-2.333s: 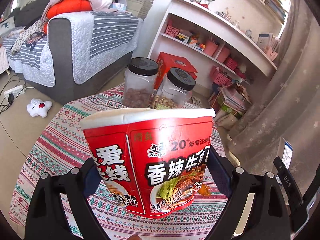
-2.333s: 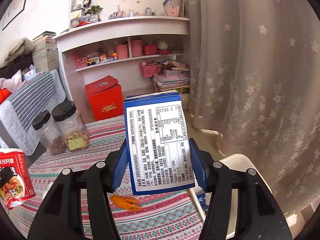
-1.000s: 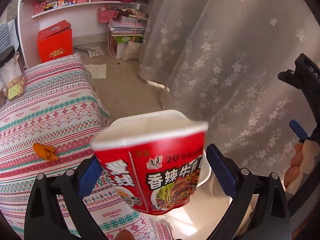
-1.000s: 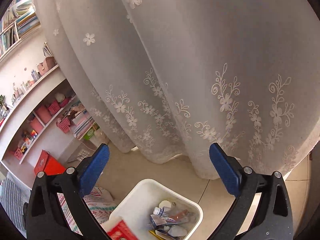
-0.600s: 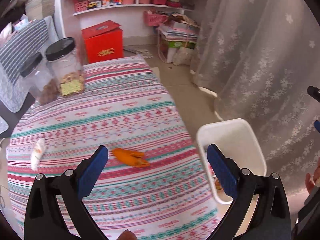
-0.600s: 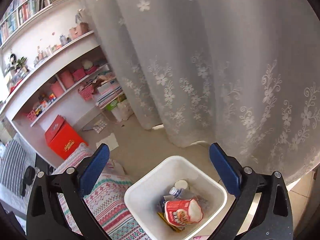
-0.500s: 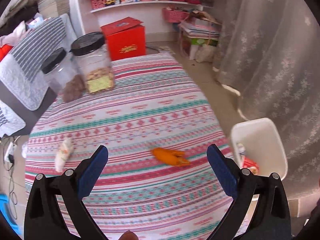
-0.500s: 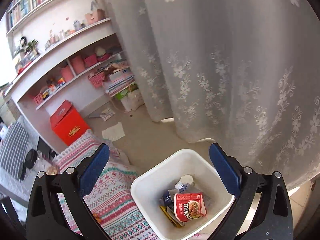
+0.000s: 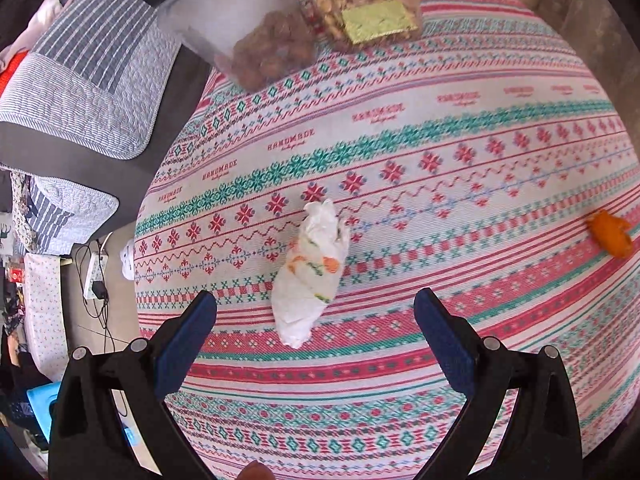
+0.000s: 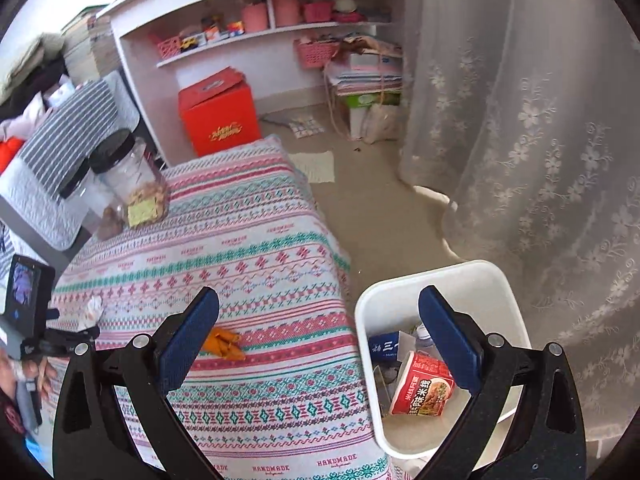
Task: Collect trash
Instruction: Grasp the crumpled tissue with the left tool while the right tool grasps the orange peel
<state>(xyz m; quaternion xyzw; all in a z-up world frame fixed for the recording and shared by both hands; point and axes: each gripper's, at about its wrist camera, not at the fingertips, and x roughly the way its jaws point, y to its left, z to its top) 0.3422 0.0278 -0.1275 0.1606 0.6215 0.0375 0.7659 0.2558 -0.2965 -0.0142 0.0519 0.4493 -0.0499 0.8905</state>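
Two jars (image 9: 280,32) on cloth, one tissue wad (image 9: 312,276), one orange peel (image 9: 610,232) | bin (image 10: 480,280) only from right | left gripper (image 9: 316,320) and right gripper (image 10: 320,324) both spread, empty

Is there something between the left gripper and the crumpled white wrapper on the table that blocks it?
Nothing visible blocks it. The left gripper is open, and the crumpled white wrapper lies on the patterned tablecloth just ahead, between the two fingers' line. The jars stand far behind it, and the orange peel lies off to the right.
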